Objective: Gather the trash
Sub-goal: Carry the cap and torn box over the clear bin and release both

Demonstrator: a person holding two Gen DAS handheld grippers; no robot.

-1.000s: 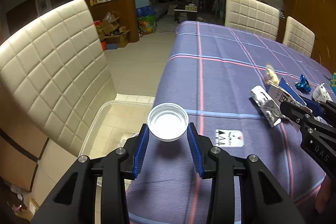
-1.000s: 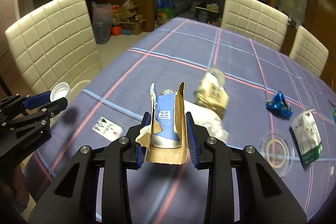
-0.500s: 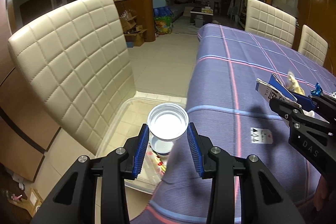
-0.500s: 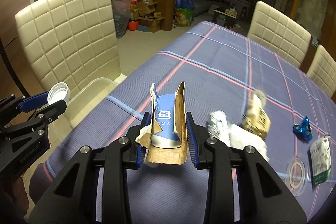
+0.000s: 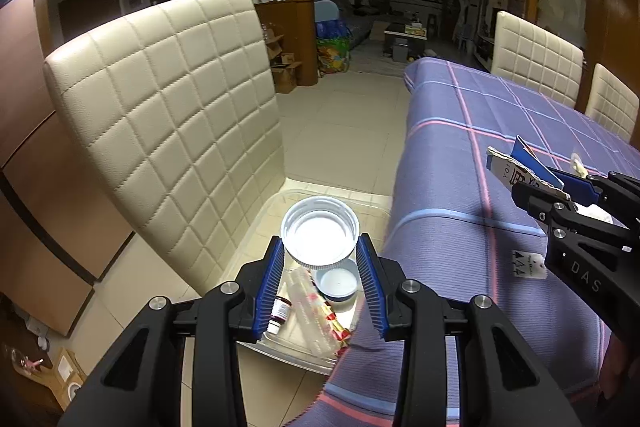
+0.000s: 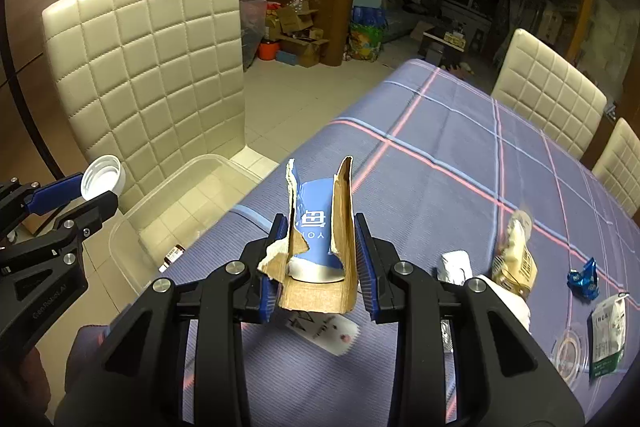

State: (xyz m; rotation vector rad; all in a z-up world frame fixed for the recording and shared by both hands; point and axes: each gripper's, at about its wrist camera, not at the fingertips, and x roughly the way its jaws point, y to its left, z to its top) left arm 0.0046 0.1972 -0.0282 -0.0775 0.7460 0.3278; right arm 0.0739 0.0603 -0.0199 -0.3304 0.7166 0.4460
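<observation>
My left gripper (image 5: 320, 267) is shut on a white plastic lid (image 5: 320, 235) and holds it above a clear plastic bin (image 5: 280, 341) on the floor beside the table. The bin holds a small bottle (image 5: 279, 313), a round lid (image 5: 335, 281) and wrappers. My right gripper (image 6: 322, 255) is shut on a torn blue and brown cardboard piece (image 6: 320, 227) above the table's left edge. The left gripper (image 6: 76, 191) with the lid (image 6: 102, 180) shows at left in the right wrist view, over the bin (image 6: 132, 227).
The table has a purple plaid cloth (image 6: 460, 155). On it lie a white tag (image 6: 328, 333), a crumpled paper packet (image 6: 514, 263), a blue wrapper (image 6: 584, 277), a green and white pouch (image 6: 608, 339) and a clear disc (image 6: 568, 351). A cream quilted chair (image 5: 168, 131) stands beside the bin.
My left gripper has carried the white lid left, off the table edge, to above the bin. My right gripper has moved left with the cardboard toward the table's edge.
</observation>
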